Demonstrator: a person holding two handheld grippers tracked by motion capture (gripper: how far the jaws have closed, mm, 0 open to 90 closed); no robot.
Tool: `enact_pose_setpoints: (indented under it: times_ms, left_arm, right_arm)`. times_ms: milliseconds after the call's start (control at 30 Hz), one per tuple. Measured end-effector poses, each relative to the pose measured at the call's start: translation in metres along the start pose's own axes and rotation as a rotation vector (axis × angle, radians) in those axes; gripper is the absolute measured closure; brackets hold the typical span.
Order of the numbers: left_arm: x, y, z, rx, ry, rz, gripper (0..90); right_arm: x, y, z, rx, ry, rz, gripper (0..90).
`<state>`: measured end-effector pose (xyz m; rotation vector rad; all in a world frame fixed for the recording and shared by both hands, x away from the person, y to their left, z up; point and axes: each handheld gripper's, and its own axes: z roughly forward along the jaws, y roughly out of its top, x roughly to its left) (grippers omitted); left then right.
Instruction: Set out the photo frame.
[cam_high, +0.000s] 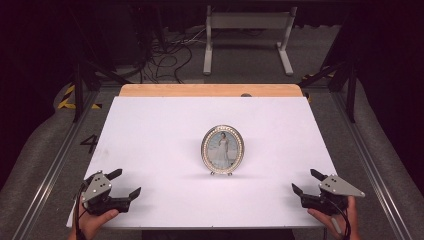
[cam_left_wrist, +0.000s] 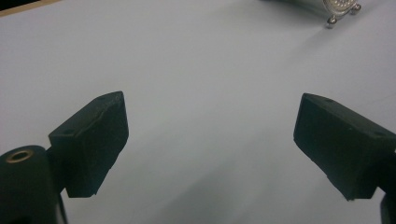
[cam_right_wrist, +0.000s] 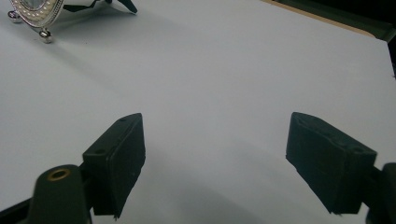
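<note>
From the high view, we see a white surface (cam_high: 150, 130) with a thin strip of wood (cam_high: 210, 90) along its far edge. An oval picture frame (cam_high: 223, 149) stands upright near the middle of the surface. It is silver with tiny beads around the rim, and it holds a photo of a person in a light dress. Our left gripper (cam_high: 125, 183) sits at the near left corner of the surface, held in our left hand (cam_high: 92, 222). Its jaws are spread wide and hold nothing. Our right gripper (cam_high: 306, 181) sits at the near right corner, held in our right hand (cam_high: 335, 220). Its jaws are spread wide too, and they are empty. Both grippers are well apart from the frame, one on each side. Behind the surface, on the floor, we see a grey metal stand (cam_high: 247, 35) and some dark cables (cam_high: 167, 57).

In the left gripper view, we look along the left gripper (cam_left_wrist: 210, 119). Its two black jaws stand far apart with bare white surface (cam_left_wrist: 205, 70) between them. The bottom of the picture frame (cam_left_wrist: 343, 8), with its little round feet, peeks in at the top right, far from the jaws.

In the right gripper view, the right gripper (cam_right_wrist: 215, 135) is also wide, with nothing between its jaws. The picture frame (cam_right_wrist: 35, 11) shows at the top left, with its beaded rim and ball feet on the surface (cam_right_wrist: 224, 65).
</note>
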<state>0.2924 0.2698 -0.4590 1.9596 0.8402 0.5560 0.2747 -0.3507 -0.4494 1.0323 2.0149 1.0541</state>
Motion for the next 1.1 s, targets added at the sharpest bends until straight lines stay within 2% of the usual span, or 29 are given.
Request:
enact_pose_setpoints:
  times_ms: [400,1100]
  left_arm:
    - [-0.002,0.0,0.005,0.027,0.005,0.004,10.8]
    - [-0.003,0.0,0.011,0.059,0.011,0.026,10.8]
  right_arm:
    - [0.004,0.0,0.006,0.015,0.014,-0.019,19.8]
    - [0.003,0.0,0.004,-0.001,0.001,-0.01,17.9]
